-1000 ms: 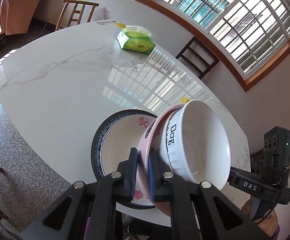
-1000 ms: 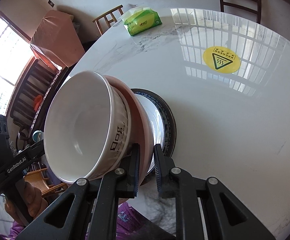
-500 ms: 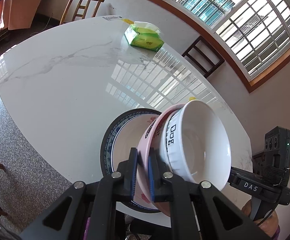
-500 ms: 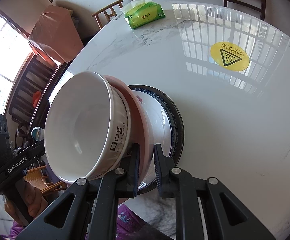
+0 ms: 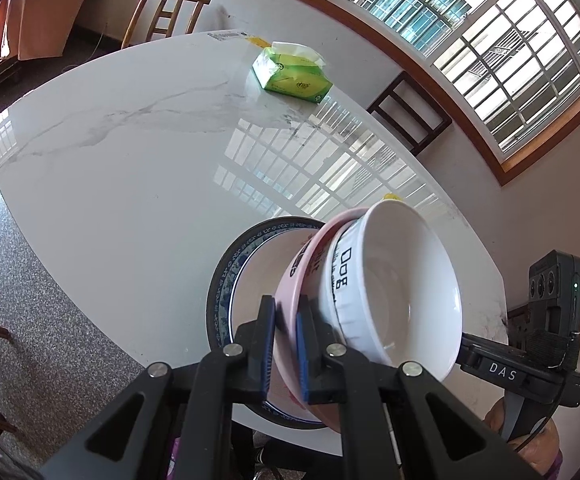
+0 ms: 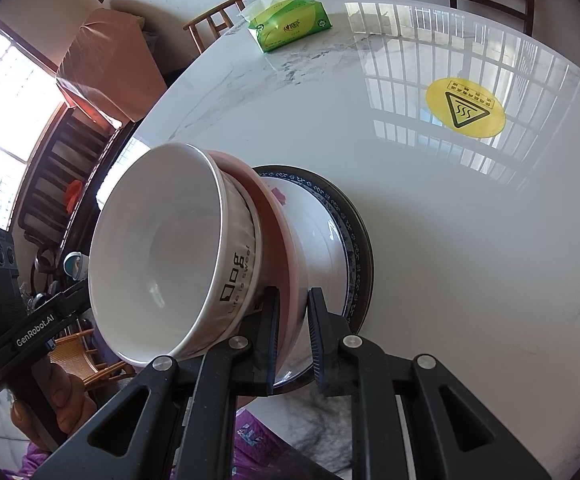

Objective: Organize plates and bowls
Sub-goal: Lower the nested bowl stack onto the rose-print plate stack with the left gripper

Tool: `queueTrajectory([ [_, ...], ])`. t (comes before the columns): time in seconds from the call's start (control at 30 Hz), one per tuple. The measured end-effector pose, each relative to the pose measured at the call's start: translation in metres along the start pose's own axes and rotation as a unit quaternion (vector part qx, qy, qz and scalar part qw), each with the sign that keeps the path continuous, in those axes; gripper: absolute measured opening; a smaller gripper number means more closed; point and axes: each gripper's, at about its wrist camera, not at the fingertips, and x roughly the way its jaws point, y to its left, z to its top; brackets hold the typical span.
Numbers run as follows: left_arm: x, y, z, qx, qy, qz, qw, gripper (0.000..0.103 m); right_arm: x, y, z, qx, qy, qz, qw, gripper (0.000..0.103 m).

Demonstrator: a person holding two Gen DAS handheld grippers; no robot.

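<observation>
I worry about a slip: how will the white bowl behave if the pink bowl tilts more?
The white bowl only nests loose in the pink bowl; neither gripper touches it, so it may slide out. Its glaze looks glossy, probably slippery. It looks ceramic, likely heavy and breakable.

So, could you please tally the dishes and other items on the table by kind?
Bowls: 2, white bowl nested in pink bowl
Plates: 1, blue-rimmed plate
Tissue packs: 1, green tissue pack
Stickers: 1, yellow warning sticker
Total: 5
</observation>
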Motion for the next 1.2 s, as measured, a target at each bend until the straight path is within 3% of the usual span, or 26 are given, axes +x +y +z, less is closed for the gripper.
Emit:
queueTrajectory([
  [1.2,0.005,-0.006,0.000,0.064,-0.054,0.036,0.9958,0.008,0.007,-0.011,0.010,0.027,-0.018,0.028,0.999,0.017],
])
